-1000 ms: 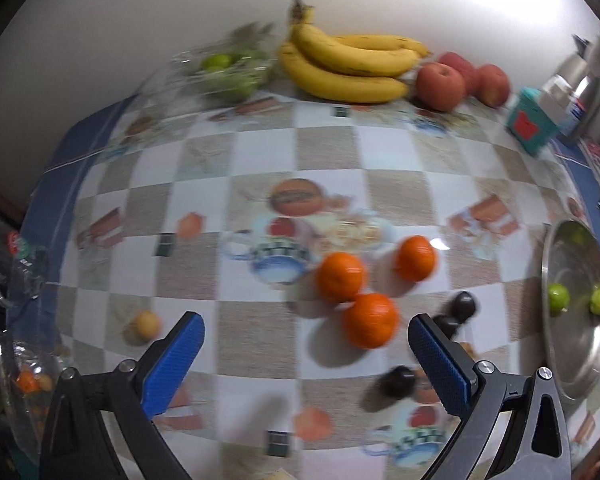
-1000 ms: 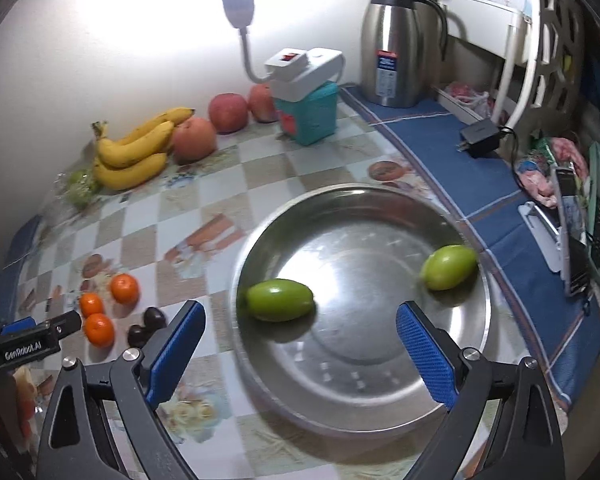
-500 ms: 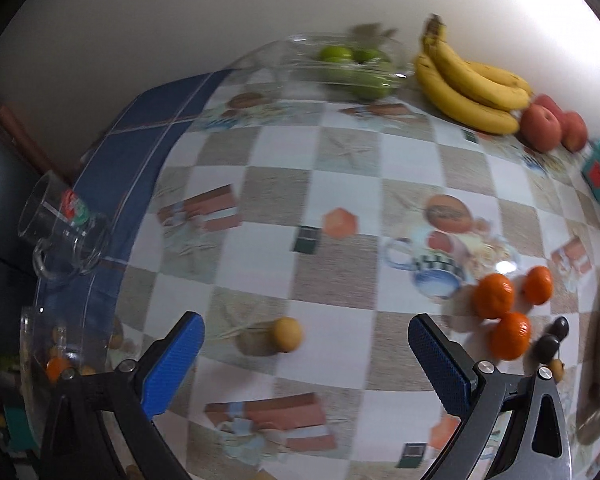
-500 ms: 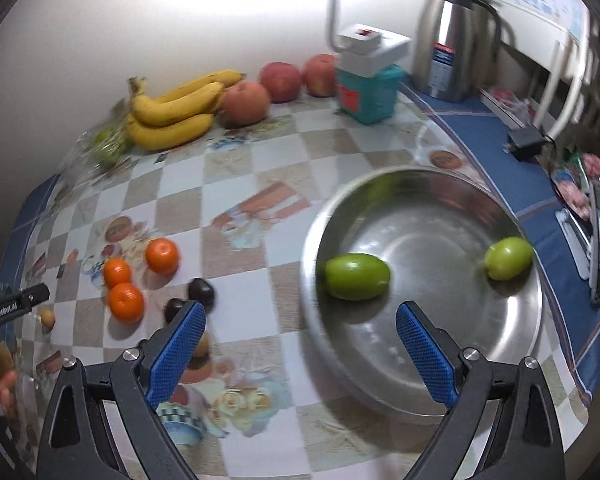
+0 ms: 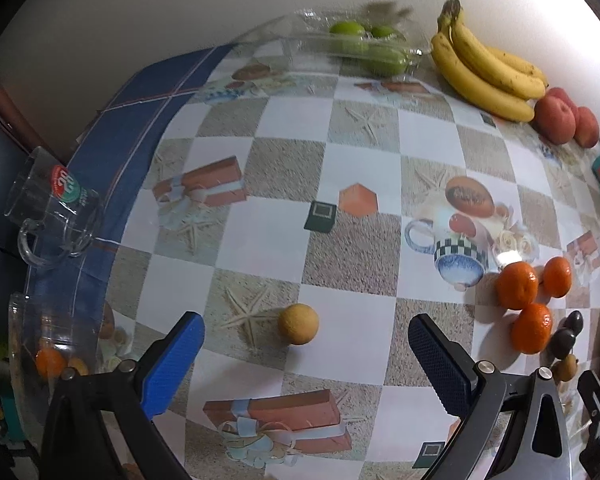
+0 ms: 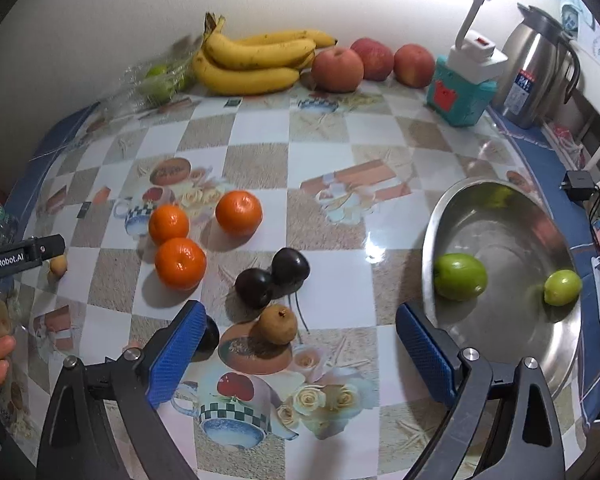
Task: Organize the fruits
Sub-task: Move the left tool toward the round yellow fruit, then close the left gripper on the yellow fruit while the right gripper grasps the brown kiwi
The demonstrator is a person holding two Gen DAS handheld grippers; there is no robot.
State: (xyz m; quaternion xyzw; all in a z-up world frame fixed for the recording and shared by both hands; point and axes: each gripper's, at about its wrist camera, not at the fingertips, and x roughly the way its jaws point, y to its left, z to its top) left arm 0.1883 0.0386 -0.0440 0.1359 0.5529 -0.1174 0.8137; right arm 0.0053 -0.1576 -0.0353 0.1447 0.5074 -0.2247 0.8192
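Right wrist view shows the desk point(image 6: 324, 168) under a checkered printed cloth, with most of the fruit spread across it. At the right sits a steel bowl point(image 6: 540, 344) holding 2 green fruits point(image 6: 460, 277), one by its left wall and one farther right, well apart. Against the back wall lies a bunch of bananas point(image 6: 252, 60), with 3 red apples point(image 6: 337, 69) just beside it on the right and a clear bag of green fruit point(image 6: 160, 78) on the left. A steel thermos point(image 6: 536, 76) and a teal box point(image 6: 460, 92) stand in the far right corner. Mid-desk, 3 oranges point(image 6: 180, 263) form a loose cluster, 2 of them touching. Just right of them 2 dark plums point(image 6: 290, 269) touch each other, and a small brown fruit point(image 6: 278, 325) lies just in front. A 3rd dark plum is partly hidden behind the left finger of the right gripper point(image 6: 300, 354), which stands wide and holds nothing, above the brown fruit.

Left wrist view shows the left gripper point(image 5: 305, 360), also spread wide and empty, hovering over the left part of the desk. A small round tan fruit point(image 5: 298, 324) rests alone on the cloth between its 2 fingers, nearer the left one, touching neither. A glass mug point(image 5: 52, 216) stands at the left edge on the blue border.
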